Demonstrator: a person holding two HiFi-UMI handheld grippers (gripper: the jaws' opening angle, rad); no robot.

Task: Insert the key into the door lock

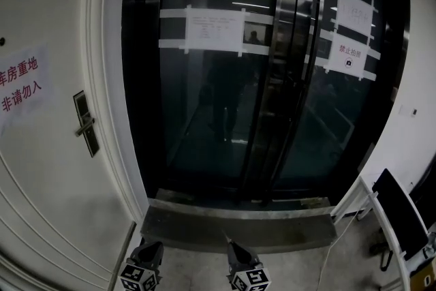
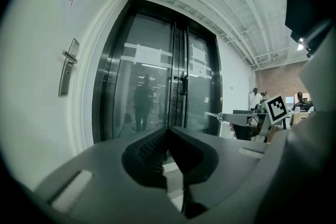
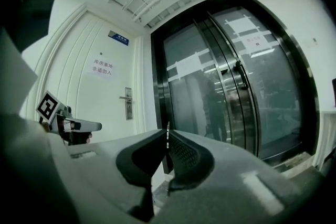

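Observation:
The door lock (image 1: 86, 124), a dark plate with a lever handle, is on the white door (image 1: 48, 174) at the left. It also shows as the lock plate (image 2: 67, 66) and the lock plate (image 3: 127, 103). Both grippers are low at the frame's bottom, well short of the door. My left gripper (image 1: 152, 244) is shut with nothing between its fingertips. My right gripper (image 1: 231, 246) is shut on a thin key (image 1: 227, 238), whose tip pokes out in front as a sliver (image 3: 168, 124). From the left gripper view the key (image 2: 210, 113) sticks out of the right gripper (image 2: 218, 115).
Dark glass sliding doors (image 1: 259, 78) fill the middle, with paper notices (image 1: 214, 29) taped on them. A grey threshold step (image 1: 238, 225) lies before them. A red-lettered sign (image 1: 20, 85) is on the white door. A dark flat panel (image 1: 398, 211) leans at the right.

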